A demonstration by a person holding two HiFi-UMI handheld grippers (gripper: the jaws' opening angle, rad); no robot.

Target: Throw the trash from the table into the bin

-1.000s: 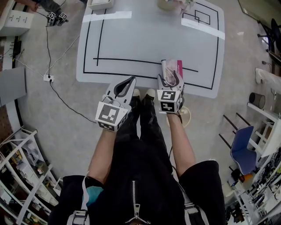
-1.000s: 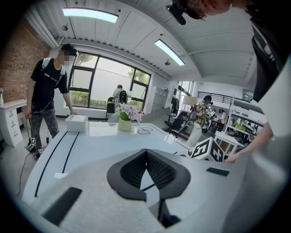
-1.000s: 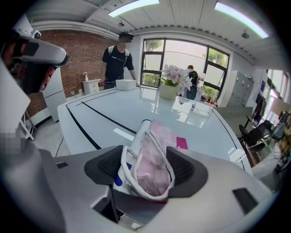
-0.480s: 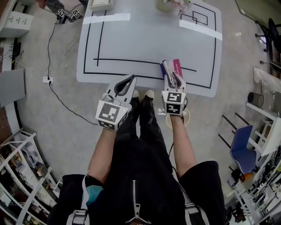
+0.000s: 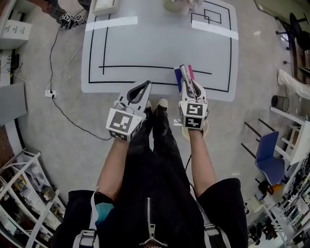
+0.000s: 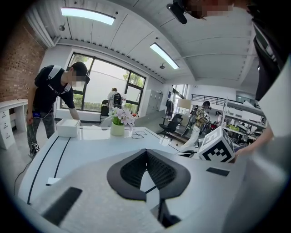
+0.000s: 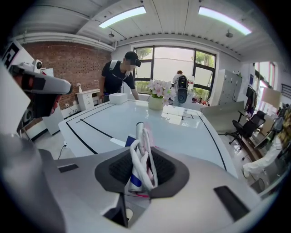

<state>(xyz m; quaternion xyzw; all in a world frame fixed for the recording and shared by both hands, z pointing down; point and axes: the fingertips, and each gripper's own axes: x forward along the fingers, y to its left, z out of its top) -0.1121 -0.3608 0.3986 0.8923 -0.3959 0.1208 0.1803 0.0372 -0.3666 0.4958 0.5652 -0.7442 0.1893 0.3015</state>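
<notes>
A crumpled white, blue and pink wrapper [image 5: 183, 76] sticks out over the near edge of the white table [image 5: 155, 43]. My right gripper [image 5: 189, 80] is closing on it, and its pads press the wrapper [image 7: 141, 159] into a narrow upright bundle. My left gripper [image 5: 144, 86] hovers at the table's near edge, left of the right one, shut with nothing in it [image 6: 146, 152]. On the floor under my right hand is a cream round container [image 5: 197, 131], mostly hidden by the gripper.
A flower vase [image 5: 177, 5] and a white box [image 5: 104, 5] stand at the table's far edge, where a person [image 7: 120, 75] leans over. Cables [image 5: 53, 72] cross the floor on the left. A blue chair [image 5: 269, 157] is at the right, shelves at lower left.
My right gripper went from open around the wrapper to shut on it, squeezed it narrow and lifted it toward the table's near edge. The left gripper stayed put.
</notes>
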